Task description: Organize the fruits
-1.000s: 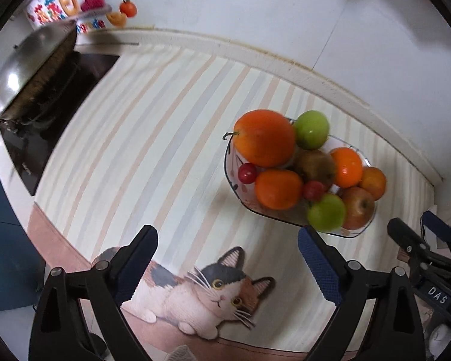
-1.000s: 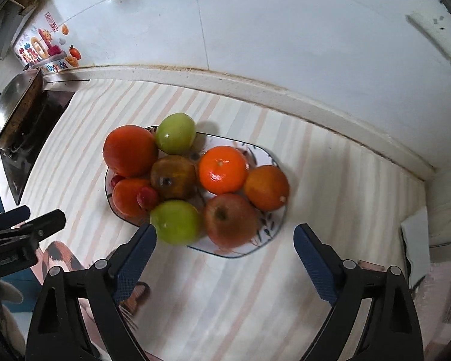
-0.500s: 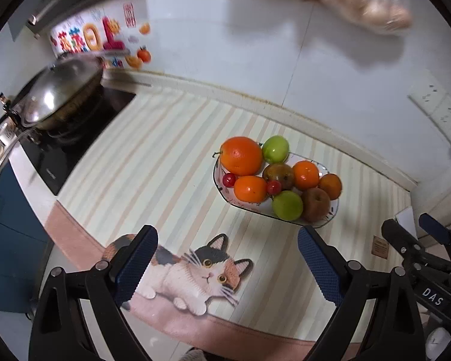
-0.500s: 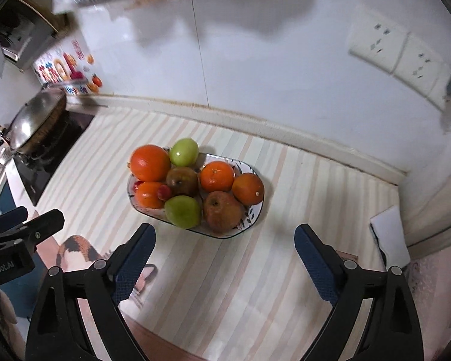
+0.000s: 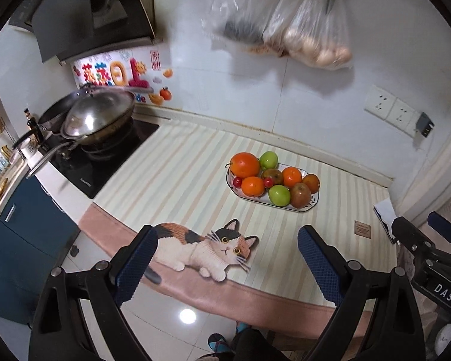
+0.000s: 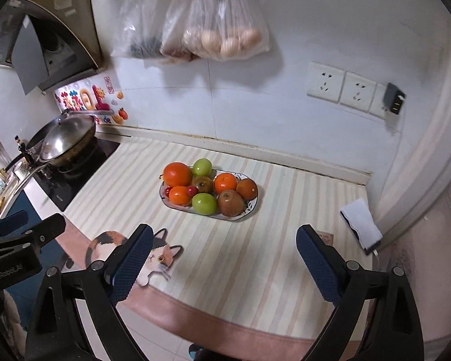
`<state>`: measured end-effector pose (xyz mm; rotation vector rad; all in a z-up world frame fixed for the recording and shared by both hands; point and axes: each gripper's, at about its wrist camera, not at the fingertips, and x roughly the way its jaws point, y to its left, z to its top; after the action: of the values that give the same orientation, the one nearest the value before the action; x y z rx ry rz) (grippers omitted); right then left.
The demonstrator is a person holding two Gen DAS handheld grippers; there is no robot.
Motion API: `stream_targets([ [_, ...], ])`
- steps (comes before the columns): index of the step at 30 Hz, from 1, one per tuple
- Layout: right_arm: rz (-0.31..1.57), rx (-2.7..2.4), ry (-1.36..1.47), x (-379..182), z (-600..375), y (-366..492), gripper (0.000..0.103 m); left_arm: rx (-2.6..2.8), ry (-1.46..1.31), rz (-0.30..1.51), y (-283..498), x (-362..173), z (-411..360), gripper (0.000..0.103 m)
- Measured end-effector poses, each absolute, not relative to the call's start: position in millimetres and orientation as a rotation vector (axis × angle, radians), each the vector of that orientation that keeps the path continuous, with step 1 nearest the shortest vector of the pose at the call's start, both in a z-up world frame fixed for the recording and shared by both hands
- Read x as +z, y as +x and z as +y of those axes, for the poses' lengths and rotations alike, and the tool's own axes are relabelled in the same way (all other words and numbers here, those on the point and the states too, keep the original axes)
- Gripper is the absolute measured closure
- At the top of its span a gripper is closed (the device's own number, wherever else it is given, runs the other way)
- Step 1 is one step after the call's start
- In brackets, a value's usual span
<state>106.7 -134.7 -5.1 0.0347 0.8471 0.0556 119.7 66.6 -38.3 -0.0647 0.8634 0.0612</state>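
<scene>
A white oval plate (image 5: 310, 207) (image 6: 252, 209) sits on the striped counter mat and holds several fruits: a large orange (image 5: 245, 165) (image 6: 177, 174), green apples (image 5: 279, 195) (image 6: 204, 203), red apples (image 5: 300, 195) (image 6: 231, 202), tangerines and small red cherries. My left gripper (image 5: 227, 257) is open and empty, well back from the plate, over the counter's front edge. My right gripper (image 6: 224, 257) is open and empty, also well back from the plate.
A wok with a lid (image 5: 97, 117) (image 6: 64, 138) sits on the black hob at the left. Plastic bags (image 5: 312, 30) (image 6: 213, 21) hang on the wall above. A cat picture (image 5: 207, 248) is on the mat's front. A white folded item (image 6: 360, 225) lies at the right.
Both grippers have pulled back and up from the plate, so the fruit looks smaller and farther. The wall, the bags and the hood have come into view. Both stay open.
</scene>
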Motion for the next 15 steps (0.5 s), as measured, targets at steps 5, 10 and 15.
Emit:
stream_targets([
  [5,0.828,0.072,0.056,10,-134,69,0.005,0.061,-0.056,0.823,88,-22,68,0.008],
  [10,0.810,0.104,0.058,21,-133,48,0.005,0.053,-0.044,0.801,68,-13,61,0.008],
  [15,0.800,0.123,0.053,26,-138,41,0.005,0.052,-0.039,0.797,64,-13,52,0.008],
])
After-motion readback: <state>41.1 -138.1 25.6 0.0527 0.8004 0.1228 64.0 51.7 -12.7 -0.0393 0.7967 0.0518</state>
